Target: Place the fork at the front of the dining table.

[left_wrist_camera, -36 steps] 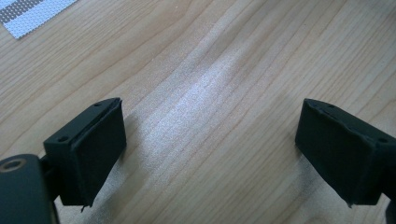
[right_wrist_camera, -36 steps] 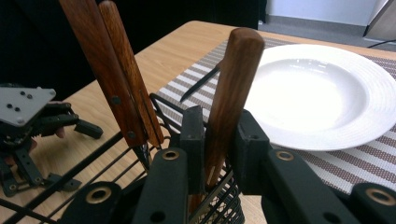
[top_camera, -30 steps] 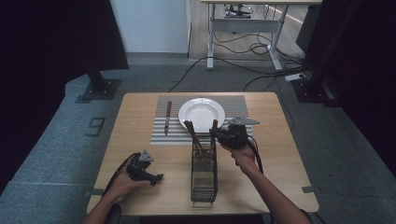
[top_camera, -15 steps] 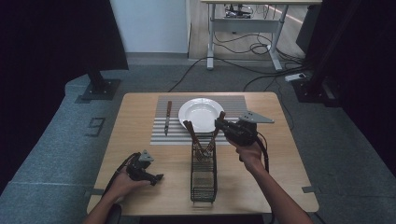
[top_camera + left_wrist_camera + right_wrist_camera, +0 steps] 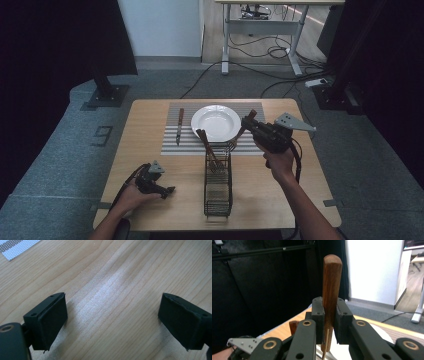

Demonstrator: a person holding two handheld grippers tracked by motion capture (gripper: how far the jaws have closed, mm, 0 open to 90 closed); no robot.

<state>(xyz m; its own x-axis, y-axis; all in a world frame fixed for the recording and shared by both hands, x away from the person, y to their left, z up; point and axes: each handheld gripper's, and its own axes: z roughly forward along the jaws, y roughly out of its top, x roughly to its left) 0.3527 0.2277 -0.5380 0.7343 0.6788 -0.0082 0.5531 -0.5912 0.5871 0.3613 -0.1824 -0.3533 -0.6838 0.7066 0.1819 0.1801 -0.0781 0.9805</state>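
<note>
My right gripper [image 5: 248,123] is shut on a wooden-handled fork [image 5: 242,131], held in the air just right of the black wire basket [image 5: 218,200]. The fork's handle points up and its metal end hangs over the basket's far rim. In the right gripper view the brown handle [image 5: 332,285] stands upright, clamped between the two pads of the right gripper [image 5: 329,308]. A second wooden-handled utensil [image 5: 205,143] leans inside the basket. At the table's near left my left gripper [image 5: 168,190] rests open; in its own view the left gripper [image 5: 112,322] has bare wood between its jaws.
A white plate [image 5: 216,122] sits on a striped placemat [image 5: 172,146] at the table's far middle. A knife [image 5: 179,126] lies on the mat left of the plate. A dark floor surrounds the table [image 5: 280,200], with stands and cables beyond.
My right gripper has risen and drifted right, drawing the fork up out of the basket. The left gripper has stayed put.
</note>
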